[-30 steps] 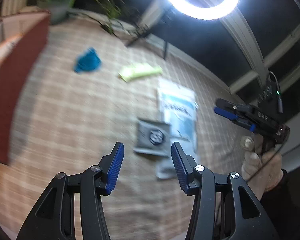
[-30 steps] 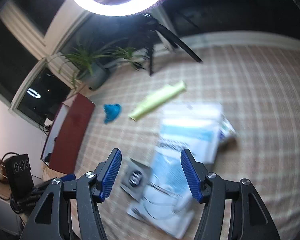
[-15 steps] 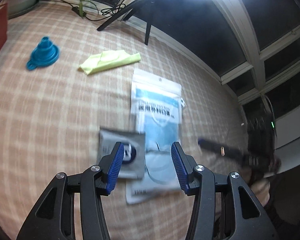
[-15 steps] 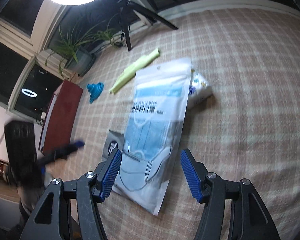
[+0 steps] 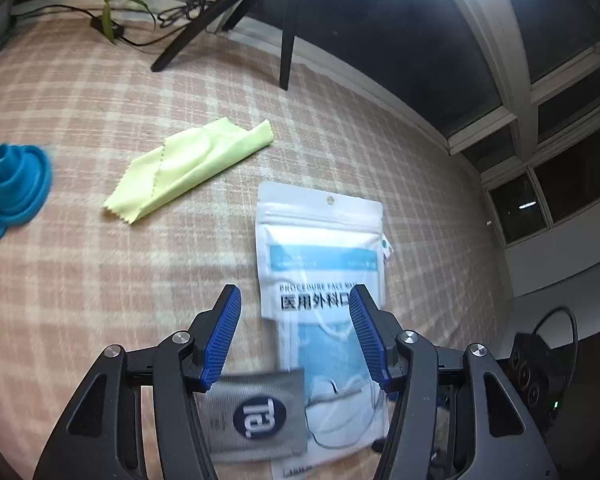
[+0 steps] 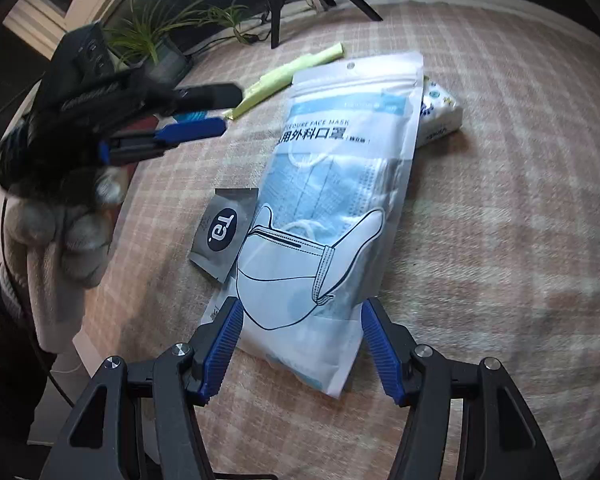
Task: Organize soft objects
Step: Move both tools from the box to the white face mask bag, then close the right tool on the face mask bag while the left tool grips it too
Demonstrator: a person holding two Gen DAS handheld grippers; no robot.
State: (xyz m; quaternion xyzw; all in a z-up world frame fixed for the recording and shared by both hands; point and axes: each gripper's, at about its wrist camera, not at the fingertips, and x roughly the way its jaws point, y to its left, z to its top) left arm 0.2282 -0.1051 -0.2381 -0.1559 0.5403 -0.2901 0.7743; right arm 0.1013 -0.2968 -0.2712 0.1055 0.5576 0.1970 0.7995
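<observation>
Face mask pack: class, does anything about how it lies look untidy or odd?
Yes. The face mask pack lies askew, overlapping the grey sachet at one edge and covering part of a tissue packet at the other.

From each claw we look steeply down, close; both views share the mask packet (image 5: 320, 240) ahead

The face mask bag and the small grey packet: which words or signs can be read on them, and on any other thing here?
"PROCEDURE FACE MASK": on the face mask bag, partly cut off in both views.
"医用外科口罩": large black characters on the same bag, under the English line.
"Ta.": white on a dark circle, on the grey packet.
Small print on the bag, the packet and the white tissue pack behind the bag: too blurred to read.
</observation>
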